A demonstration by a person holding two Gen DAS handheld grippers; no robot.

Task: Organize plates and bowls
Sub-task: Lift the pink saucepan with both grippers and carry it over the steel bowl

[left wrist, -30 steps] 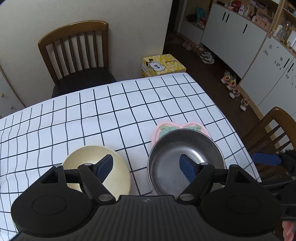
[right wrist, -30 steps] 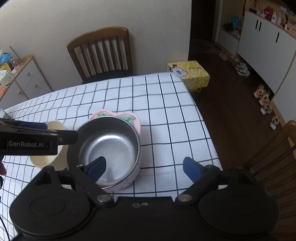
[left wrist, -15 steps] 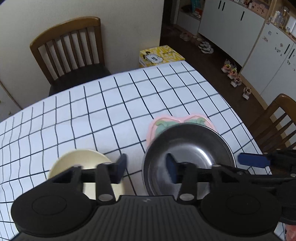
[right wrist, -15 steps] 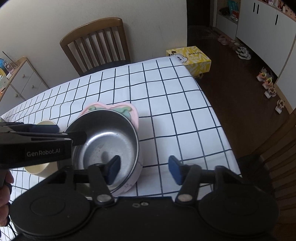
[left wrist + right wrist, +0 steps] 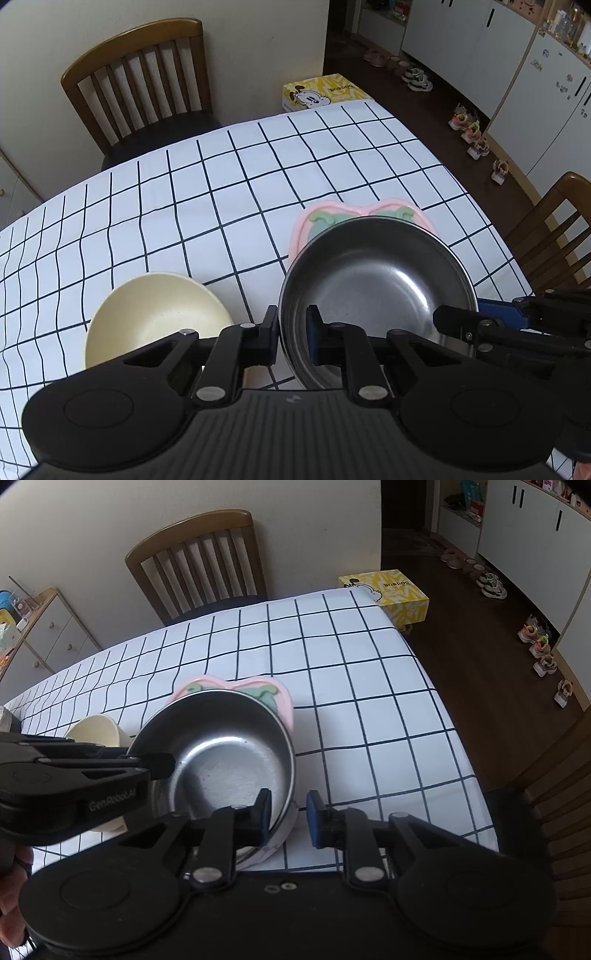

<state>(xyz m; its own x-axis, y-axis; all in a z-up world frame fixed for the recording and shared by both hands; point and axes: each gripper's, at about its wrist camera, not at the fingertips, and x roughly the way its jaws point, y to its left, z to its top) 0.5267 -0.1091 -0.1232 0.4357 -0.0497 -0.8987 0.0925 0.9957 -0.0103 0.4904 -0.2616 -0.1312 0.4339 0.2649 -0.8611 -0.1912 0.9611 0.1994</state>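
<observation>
Both grippers lower than before, jaws just closing — left gripper (image 5: pixel 291 334) and right gripper (image 5: pixel 288 818) each straddle steel bowl (image 5: pixel 373 273) rim, narrow; contact unclear. Pink plate (image 5: pixel 421 218) beneath, cream bowl (image 5: pixel 155 314) beside — near table's front edge.

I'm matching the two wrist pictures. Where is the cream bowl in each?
Left wrist: cream bowl low left, beside the steel bowl.
Right wrist: cream bowl at the left edge, partly behind the left gripper.
Shared landmark: the yellow box on the floor.
</observation>
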